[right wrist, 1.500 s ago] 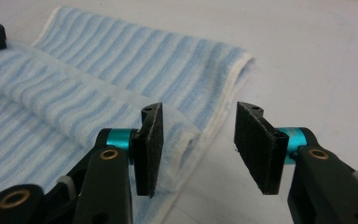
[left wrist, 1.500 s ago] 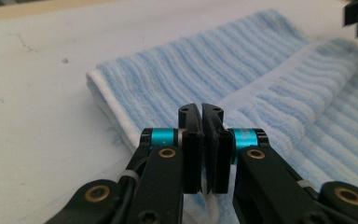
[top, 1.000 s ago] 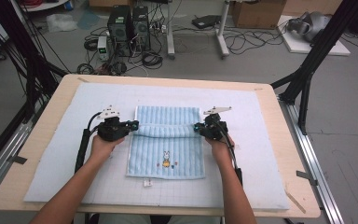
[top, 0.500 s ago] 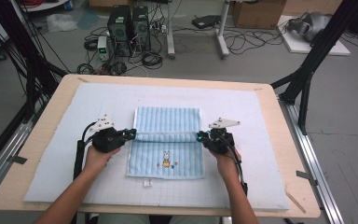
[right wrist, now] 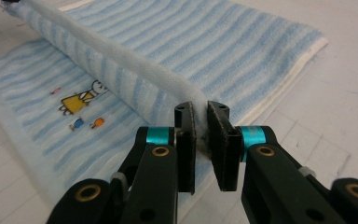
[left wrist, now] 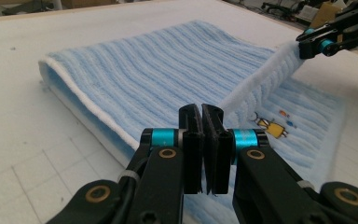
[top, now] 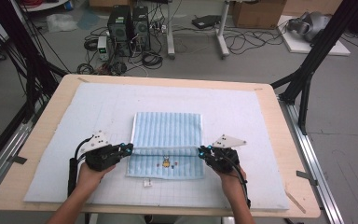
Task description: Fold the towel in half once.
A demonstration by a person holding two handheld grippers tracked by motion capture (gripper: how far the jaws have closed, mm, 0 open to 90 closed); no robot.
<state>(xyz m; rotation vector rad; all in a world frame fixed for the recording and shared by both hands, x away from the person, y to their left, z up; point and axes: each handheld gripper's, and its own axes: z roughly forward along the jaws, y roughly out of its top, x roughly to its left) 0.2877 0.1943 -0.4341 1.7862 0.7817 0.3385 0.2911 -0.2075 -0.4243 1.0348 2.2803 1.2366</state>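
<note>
A light blue striped towel (top: 168, 140) is laid out in the middle of the high view, on a white padded mat (top: 242, 116) that covers most of a wooden table (top: 284, 140). The towel is partly folded: its far edge has been brought over toward the bottom of the frame, so a doubled part lies at the top and a single layer with a small cartoon figure (top: 166, 164) is left showing below it.

The folded-over edge is pinched at both ends. The left gripper (top: 127, 149) is seen at the lower left of the high view, clenched on the towel's left corner. In the left gripper view the two black jaws are pressed almost flat together at lower centre, with the white hem (left wrist: 256, 88) caught between them and stretched off to the upper right, where the other gripper (left wrist: 324, 42) is seen holding the far end.

The right gripper (top: 202, 152) is placed at lower right of centre in the high view, clamped on the right corner. In the right gripper view a thin bit of towel edge (right wrist: 121, 60) is squeezed between the jaws, and the hem is run up to the upper left of the frame, lifted slightly off the layer beneath.

A small white tag (top: 147, 183) is spotted on the mat just below the towel's near edge.
</note>
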